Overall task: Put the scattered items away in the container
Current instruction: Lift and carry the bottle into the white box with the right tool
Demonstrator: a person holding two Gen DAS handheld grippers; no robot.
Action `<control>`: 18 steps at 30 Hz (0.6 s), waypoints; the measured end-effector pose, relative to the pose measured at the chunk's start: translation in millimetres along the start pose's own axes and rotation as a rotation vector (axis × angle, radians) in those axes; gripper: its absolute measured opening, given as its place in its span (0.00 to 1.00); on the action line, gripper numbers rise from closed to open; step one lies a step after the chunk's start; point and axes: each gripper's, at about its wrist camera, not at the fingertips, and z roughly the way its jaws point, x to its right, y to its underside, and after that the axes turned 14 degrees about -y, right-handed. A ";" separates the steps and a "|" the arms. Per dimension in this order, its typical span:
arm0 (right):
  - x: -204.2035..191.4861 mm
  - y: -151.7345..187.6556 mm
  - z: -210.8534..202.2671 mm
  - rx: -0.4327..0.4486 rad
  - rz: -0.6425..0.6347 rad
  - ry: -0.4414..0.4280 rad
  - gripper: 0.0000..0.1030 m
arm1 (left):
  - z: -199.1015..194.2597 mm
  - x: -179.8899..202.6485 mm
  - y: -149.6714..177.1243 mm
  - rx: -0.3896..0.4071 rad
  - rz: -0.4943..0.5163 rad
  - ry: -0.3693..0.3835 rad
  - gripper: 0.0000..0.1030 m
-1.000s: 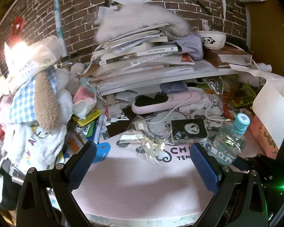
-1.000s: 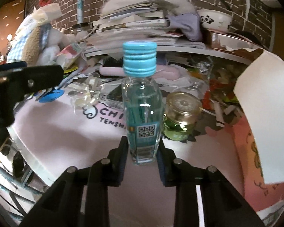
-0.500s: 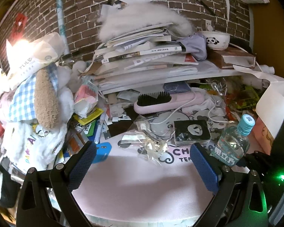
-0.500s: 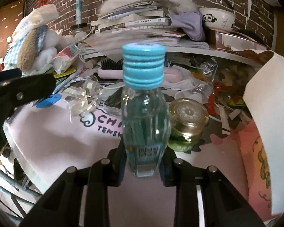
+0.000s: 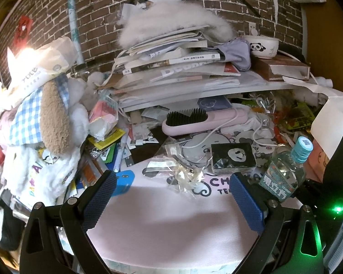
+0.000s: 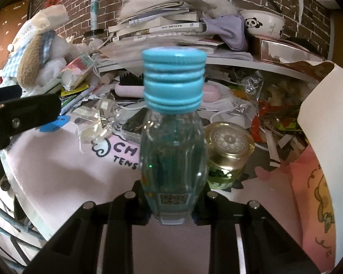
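Observation:
My right gripper (image 6: 172, 196) is shut on a small clear glass bottle (image 6: 172, 159) with a light blue ribbed cap, held above the pink mat (image 6: 57, 171). The same bottle (image 5: 283, 171) shows tilted at the right of the left wrist view. My left gripper (image 5: 171, 196) stands open over the mat (image 5: 167, 223), nothing between its blue pads. A pink-and-white box (image 6: 327, 137) stands at the right edge. Near it sits a gold-lidded jar (image 6: 228, 150). A black panda box (image 5: 233, 157), crumpled clear wrapping (image 5: 185, 175) and a blue tag (image 5: 123, 182) lie on the mat.
A pink hairbrush (image 5: 199, 121) with a white cable lies behind the mat. A plush dog (image 5: 45, 118) stands at the left. A shelf (image 5: 217, 91) carries stacked books, a fluffy cloth and a panda bowl (image 5: 260, 45). Wrappers litter the back right, before a brick wall.
The right gripper has lifted the bottle and drawn it nearer its camera, tilting it. In the left wrist view the bottle leans more to the right. The left gripper stays open and still.

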 end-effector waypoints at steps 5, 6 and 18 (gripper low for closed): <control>-2.9 -2.2 -12.7 0.036 -0.021 0.015 0.21 | -1.1 -2.1 1.5 -0.002 -0.004 0.002 0.96; -4.4 -3.8 -16.8 0.046 -0.033 0.023 0.21 | -1.3 -2.1 1.5 -0.002 -0.004 0.003 0.96; -0.2 -3.7 -23.6 0.029 -0.026 -0.002 0.21 | -7.8 -1.8 1.6 0.005 0.003 0.017 0.96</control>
